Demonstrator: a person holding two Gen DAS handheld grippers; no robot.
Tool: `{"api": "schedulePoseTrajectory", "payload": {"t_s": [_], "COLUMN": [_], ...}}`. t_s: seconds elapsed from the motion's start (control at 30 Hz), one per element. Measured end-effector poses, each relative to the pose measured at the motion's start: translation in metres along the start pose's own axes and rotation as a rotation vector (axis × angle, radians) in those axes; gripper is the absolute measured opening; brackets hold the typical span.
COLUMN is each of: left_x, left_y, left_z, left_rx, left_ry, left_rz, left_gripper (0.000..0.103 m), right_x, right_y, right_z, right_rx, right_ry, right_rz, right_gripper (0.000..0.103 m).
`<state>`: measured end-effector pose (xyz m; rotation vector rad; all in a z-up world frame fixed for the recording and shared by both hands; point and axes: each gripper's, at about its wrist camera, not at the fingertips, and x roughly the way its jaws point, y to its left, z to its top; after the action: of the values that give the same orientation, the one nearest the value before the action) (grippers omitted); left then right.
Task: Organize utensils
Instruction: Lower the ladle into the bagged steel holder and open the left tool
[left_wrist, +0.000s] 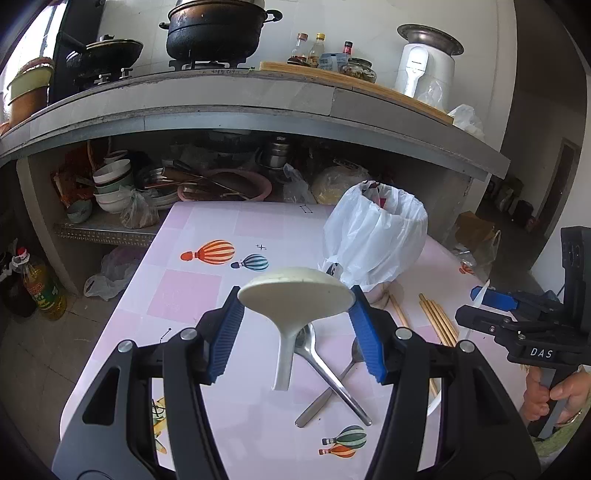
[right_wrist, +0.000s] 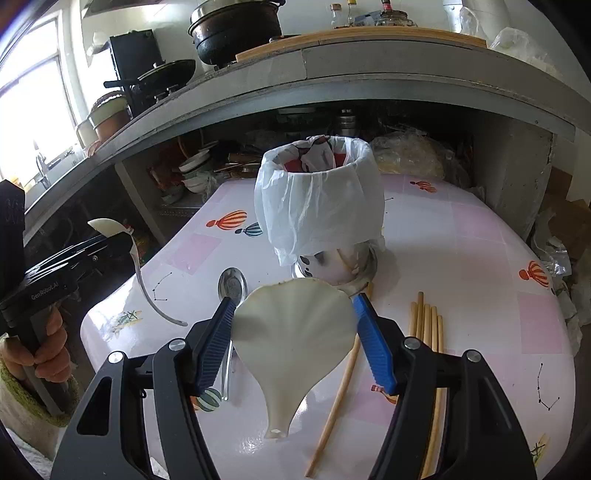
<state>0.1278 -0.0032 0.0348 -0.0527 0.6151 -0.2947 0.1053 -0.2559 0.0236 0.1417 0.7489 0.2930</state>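
My left gripper (left_wrist: 295, 299) is shut on a cream ladle-shaped spoon (left_wrist: 291, 295), held by its bowl above the pink table (left_wrist: 207, 229), handle hanging down. My right gripper (right_wrist: 293, 314) is shut on a cream shell-shaped scoop (right_wrist: 291, 339), also held above the table. A bag-lined holder (right_wrist: 317, 199) stands just beyond both grippers; it also shows in the left wrist view (left_wrist: 376, 236). Two metal spoons (left_wrist: 325, 373) lie crossed on the table below the left gripper. Several wooden chopsticks (right_wrist: 428, 325) lie to the right; one more (right_wrist: 336, 402) lies under the scoop.
A metal spoon (right_wrist: 231, 288) lies left of the scoop. A concrete counter (left_wrist: 236, 110) with pots and bottles overhangs the table's far edge; bowls (left_wrist: 110, 184) and pans fill the shelf beneath. An oil bottle (left_wrist: 40, 288) stands on the floor at left.
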Motion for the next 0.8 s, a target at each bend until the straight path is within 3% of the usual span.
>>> {"api": "schedulePoseTrajectory", "payload": {"t_s": [0.3, 0.5, 0.63, 0.8], "left_x": [-0.009, -0.011, 0.006, 0.042], "left_y": [-0.014, -0.038, -0.06, -0.087], "left_z": [0.047, 0.116, 0.157, 0.184], "left_rx": [0.046, 0.075, 0.087, 0.1], "left_ry": [-0.048, -0.128, -0.165, -0.147], "left_rz": [-0.016, -0.124, -0.172, -0.221], "left_gripper": [0.055, 0.055, 0.055, 0.055], "right_x": [-0.019, -0.026, -0.025, -0.019], "right_y": [0.001, -0.001, -0.006, -0.016], "right_z": [0.011, 0.012, 0.012, 0.013], "right_rx": [-0.007, 0.009, 0.023, 0.042], "right_ry": [-0.061, -0.075, -0.072, -0.064], "right_rz": [-0.001, 0.002, 0.004, 0.005], "right_gripper": [0.064, 0.064, 0.064, 0.064]}}
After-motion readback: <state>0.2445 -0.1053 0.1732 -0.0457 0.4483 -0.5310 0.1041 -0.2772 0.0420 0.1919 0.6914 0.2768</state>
